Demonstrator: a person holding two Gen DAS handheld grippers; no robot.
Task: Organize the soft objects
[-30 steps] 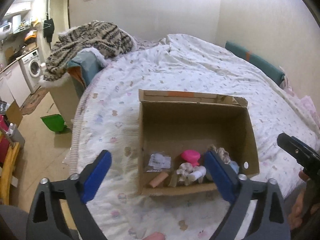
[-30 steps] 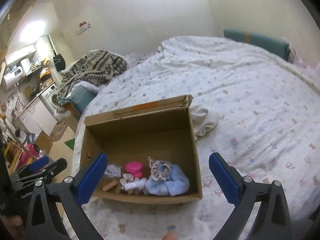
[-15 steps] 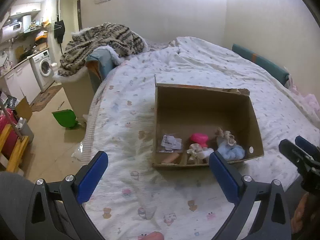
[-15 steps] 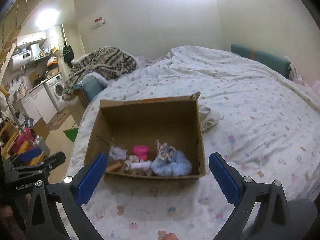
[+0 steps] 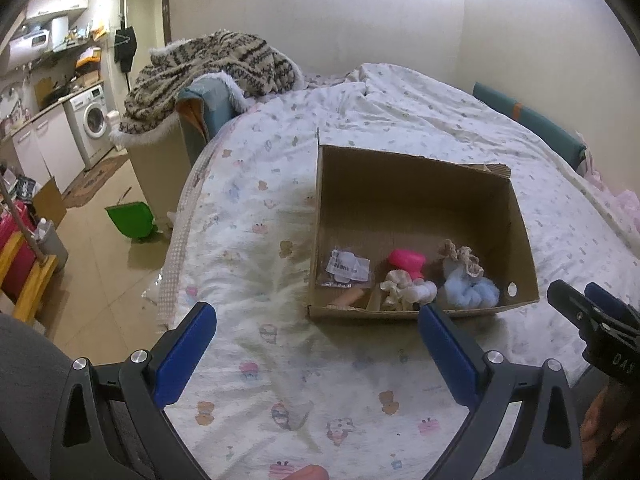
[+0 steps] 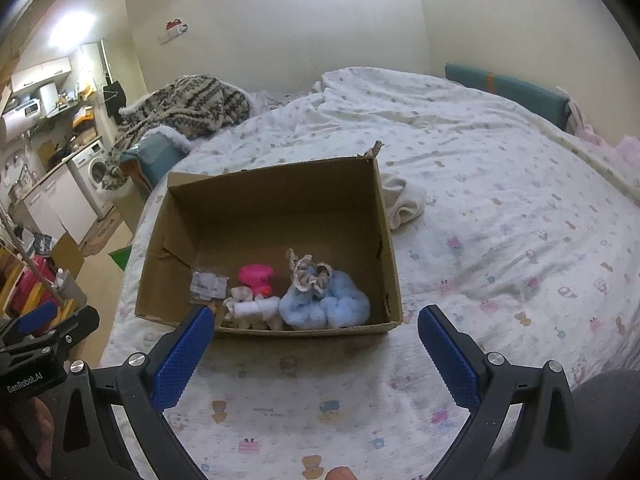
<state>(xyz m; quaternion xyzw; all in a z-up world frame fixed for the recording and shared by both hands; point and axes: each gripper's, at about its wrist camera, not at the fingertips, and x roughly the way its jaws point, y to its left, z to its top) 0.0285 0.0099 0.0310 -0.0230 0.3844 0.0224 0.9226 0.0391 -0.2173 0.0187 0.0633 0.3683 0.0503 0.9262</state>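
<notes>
Pulled both grippers back and up over the last second, so the box point(image 6: 272, 248) now sits further off in both views instead of right under the fingers. Left gripper point(image 5: 316, 352) and right gripper point(image 6: 310, 350) are both spread wide with nothing between the pads, hanging above the bedsheet point(image 6: 500, 248) in front of the box.

My read: whatever went in is in, and I'm either done or backing off to look for the next item. The soft stuff is all bunched along the near wall of the box: blue fluffy thing point(image 6: 326, 308) with a frilly scrunchie point(image 6: 308, 274) on top, a pink toy point(image 6: 256, 278), a white roll point(image 6: 256, 308), and a small packet point(image 6: 208, 286). There's still a cream cloth point(image 6: 402, 202) lying on the sheet just beside the box's right wall, so that's probably next.

Surface is a soft, rumpled printed sheet. Room's a studio: striped blanket point(image 5: 208, 72) piled at the bed's far left, washing machine point(image 5: 94, 120) beyond, green bin point(image 5: 132, 220) on the floor.
</notes>
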